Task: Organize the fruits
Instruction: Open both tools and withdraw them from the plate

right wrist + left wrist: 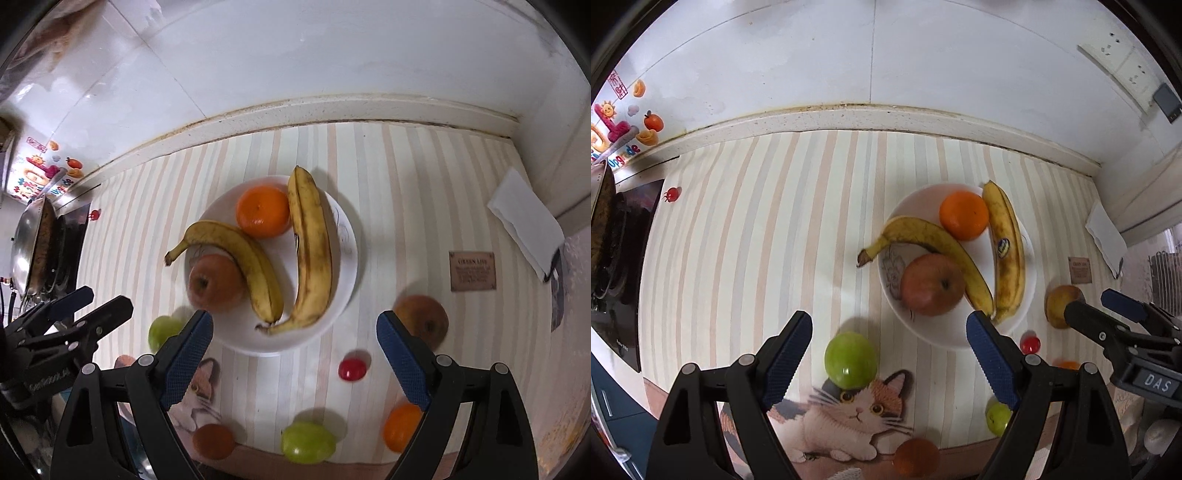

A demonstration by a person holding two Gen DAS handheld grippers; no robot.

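Striped mat (388,184) with white plate (347,258), loose fruit, brown card (472,271).

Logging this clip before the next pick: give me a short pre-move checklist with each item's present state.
1. Left gripper open and holding nothing: ok.
2. Right gripper open and holding nothing: ok.
3. Nearest target lined up: ok. The green apple lies on the mat between the left gripper's fingers in the left wrist view.
4. Room on the white plate: cannot tell. It already holds two bananas, an orange and a red apple.
5. All fruit on the plate: not ok. The brownish apple and small red fruit still lie on the mat.
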